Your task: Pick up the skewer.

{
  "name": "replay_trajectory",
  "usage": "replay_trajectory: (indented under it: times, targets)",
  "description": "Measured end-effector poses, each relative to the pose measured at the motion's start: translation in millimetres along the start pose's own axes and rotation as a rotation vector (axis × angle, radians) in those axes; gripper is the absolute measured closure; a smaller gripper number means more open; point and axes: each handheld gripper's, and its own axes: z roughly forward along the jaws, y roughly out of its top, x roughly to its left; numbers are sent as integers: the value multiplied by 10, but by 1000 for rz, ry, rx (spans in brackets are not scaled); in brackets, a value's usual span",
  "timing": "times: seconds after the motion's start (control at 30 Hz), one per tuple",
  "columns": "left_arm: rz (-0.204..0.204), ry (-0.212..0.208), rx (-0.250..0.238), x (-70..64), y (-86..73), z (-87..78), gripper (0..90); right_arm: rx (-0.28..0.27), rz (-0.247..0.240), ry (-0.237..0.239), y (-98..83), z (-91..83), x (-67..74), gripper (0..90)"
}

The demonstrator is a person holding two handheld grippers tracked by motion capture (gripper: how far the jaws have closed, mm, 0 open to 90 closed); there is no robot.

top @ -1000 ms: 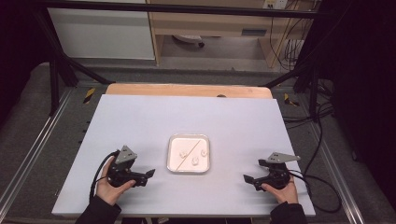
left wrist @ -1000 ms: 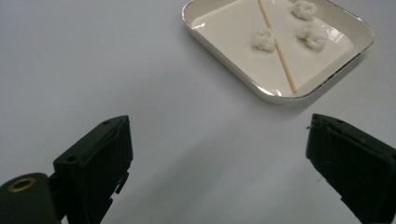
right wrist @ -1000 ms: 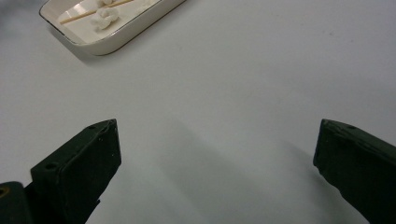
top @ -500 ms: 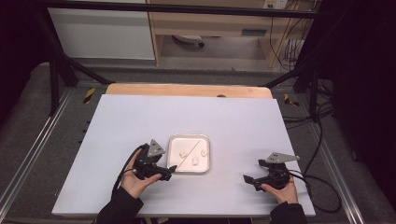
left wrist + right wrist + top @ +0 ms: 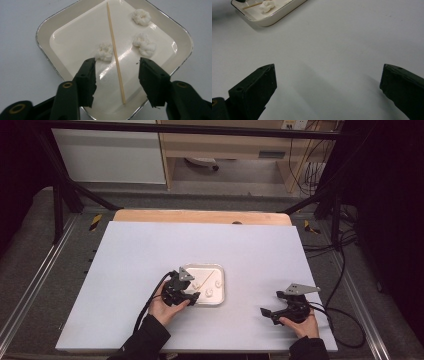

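Jaws parted astride skewer

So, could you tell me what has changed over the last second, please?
The left gripper moved right to the white square tray, its open jaws now straddling the thin wooden stick; nothing is gripped. The right gripper, tray and three white cotton balls stayed put.

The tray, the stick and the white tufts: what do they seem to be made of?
Tray: likely glazed ceramic or enamel; glossy cream surface, thin metallic rim. Stick: pale matte wood or bamboo, thin and straight. White tufts: fluffy and fibrous, probably cotton.
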Motion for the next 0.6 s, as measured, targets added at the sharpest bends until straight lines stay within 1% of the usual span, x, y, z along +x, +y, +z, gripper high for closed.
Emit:
replay_trajectory:
  times: [0.07, 0.17, 0.2, 0.23, 0.27, 0.37, 0.4, 0.6]
  targets:
    - [-11, 13, 1, -16, 12, 50, 535, 0, 0, 0, 0, 0, 1, 15]
    - [-17, 19, -4, -23, 14, 68, 604, -2, 0, 1, 2, -2, -2, 15]
    - [-15, 25, -2, -24, 15, 76, 629, -2, 0, 1, 2, -3, -1, 15]
    - [-18, 29, 1, -28, 15, 85, 629, -2, 0, 1, 2, -3, -1, 15]
    - [-24, 24, 7, -33, 8, 105, 668, -3, -2, 2, 2, -1, -2, 15]
    - [-24, 25, 12, -46, -3, 126, 717, 0, 0, 1, 0, 0, 1, 15]
    - [-23, 31, 18, -58, -12, 148, 732, -1, -1, 1, 0, 0, 0, 15]
    - [-5, 48, 8, -98, -26, 172, 810, 0, -1, 2, 0, 2, 0, 15]
